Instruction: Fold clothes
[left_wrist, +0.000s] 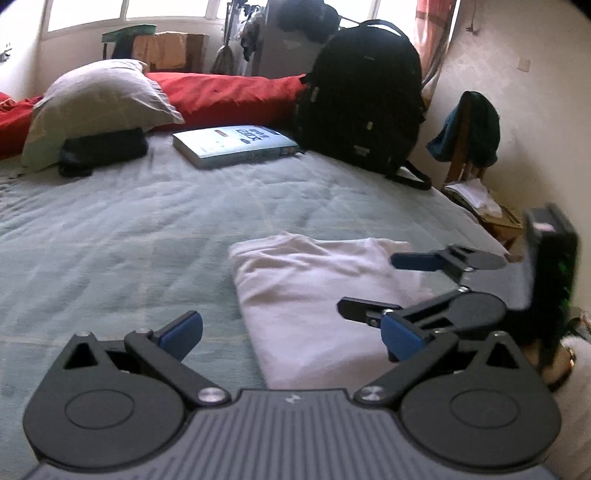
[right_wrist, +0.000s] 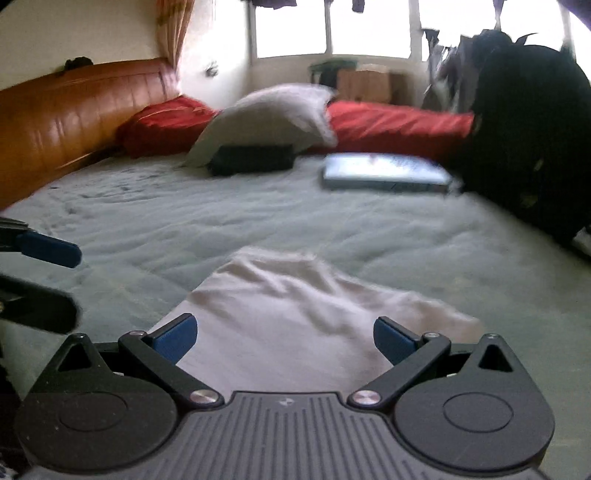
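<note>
White folded shirt (left_wrist: 295, 291), just one, long axis running away up the bed (left_wrist: 129, 229); left gripper (left_wrist: 291, 338) and right gripper (right_wrist: 284, 338) both spread wide, holding nothing.

One folded white cotton garment (left_wrist: 310, 295); one pale grey pillow (left_wrist: 96, 99); one light-blue book (left_wrist: 236, 144); one black backpack (left_wrist: 365, 96); one flat black pouch (left_wrist: 103, 149); two black two-finger grippers: left (left_wrist: 291, 336), right (right_wrist: 284, 339).

Folded white cloth garment (left_wrist: 317, 295) lies on pale green quilted bedspread (left_wrist: 129, 229); light blue hardcover book (left_wrist: 236, 146) behind it, bulky black fabric backpack (left_wrist: 364, 99) right of book.
</note>
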